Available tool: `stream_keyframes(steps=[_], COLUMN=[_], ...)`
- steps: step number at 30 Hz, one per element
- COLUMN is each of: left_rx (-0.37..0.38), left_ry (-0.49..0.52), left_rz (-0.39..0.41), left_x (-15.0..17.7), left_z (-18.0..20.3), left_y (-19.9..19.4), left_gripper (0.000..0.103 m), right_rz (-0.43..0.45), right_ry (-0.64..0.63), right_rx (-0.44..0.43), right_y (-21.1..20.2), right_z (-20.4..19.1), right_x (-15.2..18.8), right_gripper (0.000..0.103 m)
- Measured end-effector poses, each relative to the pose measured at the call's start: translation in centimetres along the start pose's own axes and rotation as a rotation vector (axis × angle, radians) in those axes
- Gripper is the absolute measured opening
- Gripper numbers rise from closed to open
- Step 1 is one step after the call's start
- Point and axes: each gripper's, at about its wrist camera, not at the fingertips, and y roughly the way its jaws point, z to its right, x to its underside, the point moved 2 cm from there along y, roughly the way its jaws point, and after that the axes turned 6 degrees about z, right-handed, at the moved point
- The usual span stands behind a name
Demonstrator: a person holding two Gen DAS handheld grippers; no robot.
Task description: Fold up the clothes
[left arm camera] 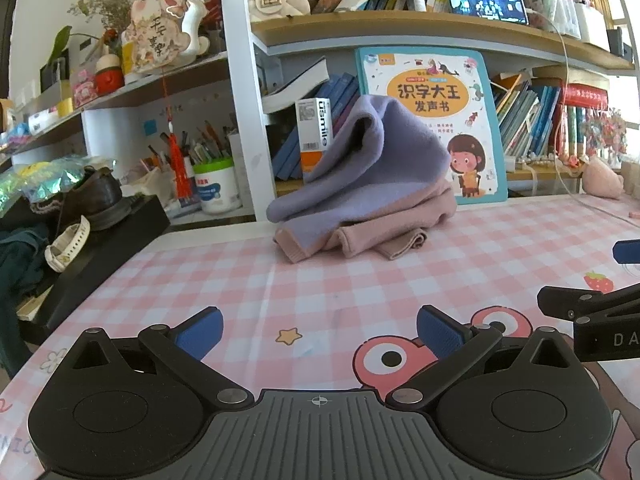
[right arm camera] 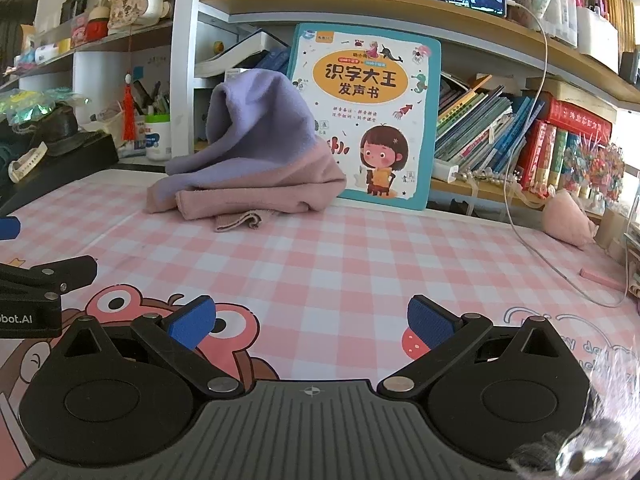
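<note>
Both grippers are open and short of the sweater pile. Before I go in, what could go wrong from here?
1. The purple and pink garment is heaped against the picture book propped at the shelf; pulling the cloth could tip the book over.
2. The white cable trails across the checkered tablecloth on the right; the right gripper might snag it.
3. The left gripper may pinch several crumpled layers together, or catch the tablecloth too.
</note>
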Motion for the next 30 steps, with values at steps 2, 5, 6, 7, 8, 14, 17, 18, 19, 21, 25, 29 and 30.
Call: stream_keyframes(steps=[2,5,6,7,8,14,17,18,19,21,25,29,30], left_rx=[-0.001,-0.002,-0.002,-0.004,-0.004,-0.005,-0.006,-0.006,-0.006,-0.006,-0.007,-0.008,-0.009], left_ry=[0.000,0.000,0.001,0.005,0.008,0.019,0.025,0.027,0.029,0.033,0.040,0.037,0.037], left_rz=[0.002,0.004,0.004,0.003,0.002,-0.008,-0.013,-0.015,-0.016,-0.020,-0.022,-0.025,-0.025], left_x=[0.02,0.06,0.10,0.21,0.29,0.23,0.21,0.20,0.19,0.17,0.12,0.07,0.06], left_z=[0.03,0.06,0.12,0.26,0.37,0.52,0.59,0.62,0.64,0.69,0.81,0.75,0.73], left_y=[0.01,0.03,0.05,0.09,0.13,0.19,0.22,0.23,0.24,0.26,0.29,0.34,0.35], left_gripper=[0.103,0.103,0.103,0.103,0.103,0.103,0.103,0.103,0.103,0.103,0.103,0.103,0.103], right_rz=[-0.002,-0.005,-0.007,-0.007,-0.007,-0.009,-0.008,-0.008,-0.008,-0.007,-0.013,-0.015,-0.015], right_ry=[0.001,0.002,0.002,0.002,0.003,-0.001,-0.003,-0.004,-0.005,-0.007,-0.010,-0.013,-0.014], right_rx=[-0.001,-0.002,-0.002,-0.002,-0.003,-0.001,-0.001,-0.001,-0.001,-0.001,-0.002,-0.003,-0.002], right_y=[0.00,-0.01,-0.01,0.00,0.01,0.31,0.34,0.32,0.29,0.24,0.38,0.34,0.31], right_z=[0.04,0.10,0.12,0.13,0.15,0.02,0.01,0.01,0.01,-0.02,-0.09,-0.09,-0.10], right_x=[-0.04,-0.11,-0.13,-0.10,-0.06,0.07,0.11,0.15,0.20,0.30,0.21,0.18,0.18], right_gripper=[0.103,0.103,0.103,0.103,0.103,0.103,0.103,0.103,0.103,0.103,0.103,0.103,0.103])
